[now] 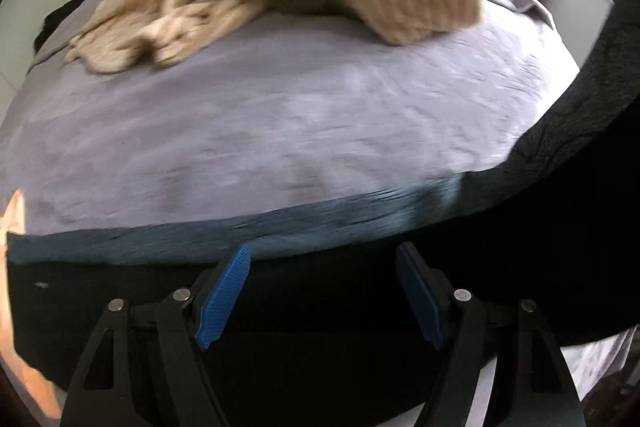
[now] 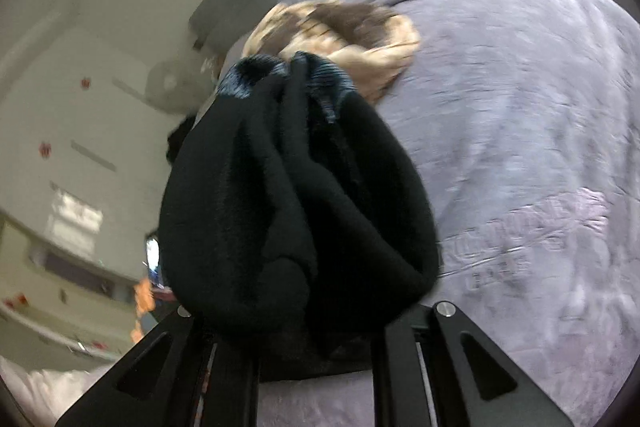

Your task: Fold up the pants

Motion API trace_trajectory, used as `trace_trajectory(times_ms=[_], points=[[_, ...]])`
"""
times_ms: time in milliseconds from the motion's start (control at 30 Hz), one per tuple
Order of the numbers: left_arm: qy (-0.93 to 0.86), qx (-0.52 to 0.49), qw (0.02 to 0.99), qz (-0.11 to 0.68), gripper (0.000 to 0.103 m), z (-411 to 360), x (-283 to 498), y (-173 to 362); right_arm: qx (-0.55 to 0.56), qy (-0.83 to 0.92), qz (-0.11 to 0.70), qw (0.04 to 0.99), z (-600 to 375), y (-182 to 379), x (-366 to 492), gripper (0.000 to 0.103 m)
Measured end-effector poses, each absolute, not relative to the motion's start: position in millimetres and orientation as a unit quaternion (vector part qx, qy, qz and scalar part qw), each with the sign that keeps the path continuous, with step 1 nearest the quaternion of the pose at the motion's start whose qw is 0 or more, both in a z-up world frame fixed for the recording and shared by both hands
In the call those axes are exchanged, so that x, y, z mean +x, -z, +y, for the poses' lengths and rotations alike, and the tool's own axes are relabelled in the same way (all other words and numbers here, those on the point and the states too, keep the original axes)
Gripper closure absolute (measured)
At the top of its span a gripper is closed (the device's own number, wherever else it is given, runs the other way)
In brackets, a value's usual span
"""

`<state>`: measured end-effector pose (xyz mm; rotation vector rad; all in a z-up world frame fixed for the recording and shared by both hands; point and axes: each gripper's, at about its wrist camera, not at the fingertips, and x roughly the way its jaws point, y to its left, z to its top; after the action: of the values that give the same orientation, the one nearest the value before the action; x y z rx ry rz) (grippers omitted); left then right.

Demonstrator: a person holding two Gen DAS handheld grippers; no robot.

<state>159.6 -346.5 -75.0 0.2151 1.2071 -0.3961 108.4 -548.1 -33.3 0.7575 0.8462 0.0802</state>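
Lavender bedding (image 1: 300, 115) fills both views, a beige heap of clothes (image 1: 192, 3) lying well beyond the left gripper (image 1: 324, 295). That gripper's blue pads (image 1: 222, 299) stand wide apart with nothing pressed between them; the black pants (image 1: 560, 227) stretch just ahead of and under its tips, their blue-grey ribbed band (image 1: 240, 231) running crosswise, one length rising away to its right. Over at the right gripper (image 2: 320, 339), the jaws are closed tight on a bunched fold of the same pants (image 2: 296, 195), which hangs directly in front of its tips.

Judging by the drape, the fabric is a soft, light, limp knit that will sag; the ribbed waistband looks the firmest place to grip. Motion blur smears everything, the right fingertips are buried in cloth, and the pants' legs and hems cannot be traced.
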Motion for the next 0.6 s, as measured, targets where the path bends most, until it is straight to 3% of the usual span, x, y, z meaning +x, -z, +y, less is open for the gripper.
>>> trace_trajectory(times_ms=[200,400,433,467,533,600], points=[[0.146,0.103,0.795,0.58,0.026,-263.5,165.2,87.2,0.281,-0.059,0.464,0.838,-440.8,62.9,144.7,0.082],[0.106,0.088,0.789,0.599,0.026,-184.4,170.3,102.1,0.132,-0.01,0.548,0.826,-333.7,119.9,164.9,0.074],[0.103,0.085,0.788,0.601,0.026,-176.0,170.6,104.0,0.1,0.004,0.549,0.83,-320.7,120.2,164.6,0.065],[0.1,0.083,0.788,0.601,0.026,-169.6,171.2,105.1,0.074,0.01,0.549,0.832,-308.6,117.3,163.4,0.05],[0.096,0.077,0.79,0.601,0.026,-157.4,171.6,105.6,0.022,0.002,0.552,0.834,-282.5,110.4,154.8,0.033],[0.09,0.07,0.792,0.6,0.026,-146.3,173.9,105.6,-0.015,-0.024,0.544,0.839,-262.2,96.7,149.9,0.033]])
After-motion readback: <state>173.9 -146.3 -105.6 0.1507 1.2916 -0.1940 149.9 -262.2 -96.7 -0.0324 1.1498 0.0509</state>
